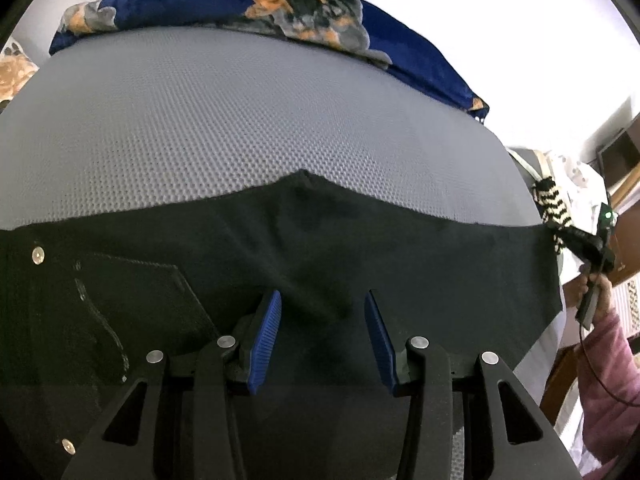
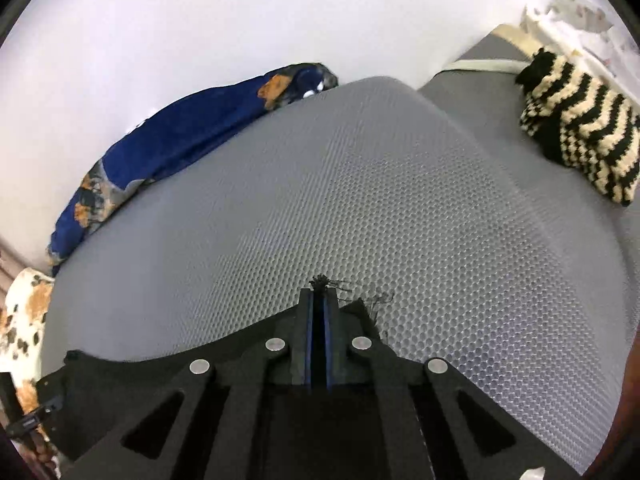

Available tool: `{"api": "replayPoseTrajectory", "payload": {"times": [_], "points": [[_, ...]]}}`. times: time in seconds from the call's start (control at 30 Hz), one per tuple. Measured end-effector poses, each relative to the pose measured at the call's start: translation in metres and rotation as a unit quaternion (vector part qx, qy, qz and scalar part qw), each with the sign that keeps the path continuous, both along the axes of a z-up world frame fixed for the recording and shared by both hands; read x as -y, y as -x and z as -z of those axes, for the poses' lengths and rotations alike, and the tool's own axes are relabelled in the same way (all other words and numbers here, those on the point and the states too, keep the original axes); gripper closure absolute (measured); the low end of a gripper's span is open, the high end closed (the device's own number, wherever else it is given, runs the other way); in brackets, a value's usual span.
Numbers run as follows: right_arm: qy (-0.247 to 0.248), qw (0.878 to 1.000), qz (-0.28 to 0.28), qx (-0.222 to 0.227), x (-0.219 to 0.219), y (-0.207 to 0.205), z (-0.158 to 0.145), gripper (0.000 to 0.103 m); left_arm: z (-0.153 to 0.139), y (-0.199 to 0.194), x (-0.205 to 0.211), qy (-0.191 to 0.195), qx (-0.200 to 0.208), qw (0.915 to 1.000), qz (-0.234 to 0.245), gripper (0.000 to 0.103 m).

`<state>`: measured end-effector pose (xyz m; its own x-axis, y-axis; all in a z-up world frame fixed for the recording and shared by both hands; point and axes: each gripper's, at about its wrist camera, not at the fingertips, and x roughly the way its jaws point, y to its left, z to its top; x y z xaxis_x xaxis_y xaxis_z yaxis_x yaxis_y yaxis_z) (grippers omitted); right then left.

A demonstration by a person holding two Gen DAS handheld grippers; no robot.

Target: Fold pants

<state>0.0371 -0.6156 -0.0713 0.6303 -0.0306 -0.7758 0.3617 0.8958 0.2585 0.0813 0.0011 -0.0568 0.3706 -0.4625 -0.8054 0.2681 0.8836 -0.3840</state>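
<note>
While right claw (image 2: 319, 300) pinches pants (image 1: 360, 248) hem, left claw (image 1: 322, 312) gapes above them

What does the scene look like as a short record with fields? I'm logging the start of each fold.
surface: grey textured mattress
garment: black pants spread flat along the near edge
left gripper: open above the pants, holding nothing
right gripper: shut on the pants' frayed hem
far side: blue patterned blanket by the wall
right side: black-and-cream knit item
</note>
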Motion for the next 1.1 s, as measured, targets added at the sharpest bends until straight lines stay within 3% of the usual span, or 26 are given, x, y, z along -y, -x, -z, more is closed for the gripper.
{"api": "replayPoseTrajectory", "payload": {"times": [0.17,0.27,0.33,0.37,0.43,0.5,0.63,0.7,0.87,1.0,1.1], "points": [[0.011,0.999,0.018,-0.045,0.0,-0.018,0.031,0.1,0.014,-0.005,-0.012,-0.022,0.002,0.9997,-0.014,0.058],[0.004,0.998,0.035,-0.046,0.006,-0.017,0.035,0.097,0.025,-0.01,-0.02,-0.008,-0.015,0.9997,-0.016,0.058],[-0.004,0.997,0.04,-0.058,0.007,-0.018,0.031,0.087,0.026,-0.011,-0.021,-0.002,-0.011,0.9998,-0.016,0.058],[0.003,0.997,0.043,-0.062,0.005,-0.017,0.028,0.076,0.026,-0.012,-0.02,-0.005,-0.01,0.9999,-0.012,0.058],[0.033,0.997,0.041,-0.058,-0.007,-0.016,0.01,0.073,0.022,-0.011,-0.02,-0.003,-0.006,1.0,-0.007,0.058],[0.054,0.997,0.023,-0.048,-0.025,-0.016,-0.008,0.073,0.017,-0.008,-0.023,0.003,0.003,1.0,-0.002,0.058],[0.033,0.995,-0.095,-0.023,-0.099,-0.032,-0.042,0.073,0.005,0.0,-0.039,0.005,0.023,0.9997,-0.003,0.058],[0.009,0.983,-0.182,-0.023,-0.152,-0.048,-0.046,0.073,0.0,0.003,-0.052,-0.008,0.034,0.9993,-0.009,0.058],[-0.044,0.928,-0.366,-0.057,-0.299,-0.092,-0.027,0.073,-0.009,0.015,-0.098,-0.038,0.055,0.9969,-0.043,0.057],[-0.062,0.882,-0.46,-0.084,-0.397,-0.117,-0.008,0.073,-0.013,0.02,-0.145,-0.043,0.05,0.9945,-0.081,0.056],[-0.055,0.86,-0.497,-0.104,-0.44,-0.13,0.003,0.073,-0.008,0.022,-0.17,-0.025,0.034,0.9946,-0.095,0.056]]}}
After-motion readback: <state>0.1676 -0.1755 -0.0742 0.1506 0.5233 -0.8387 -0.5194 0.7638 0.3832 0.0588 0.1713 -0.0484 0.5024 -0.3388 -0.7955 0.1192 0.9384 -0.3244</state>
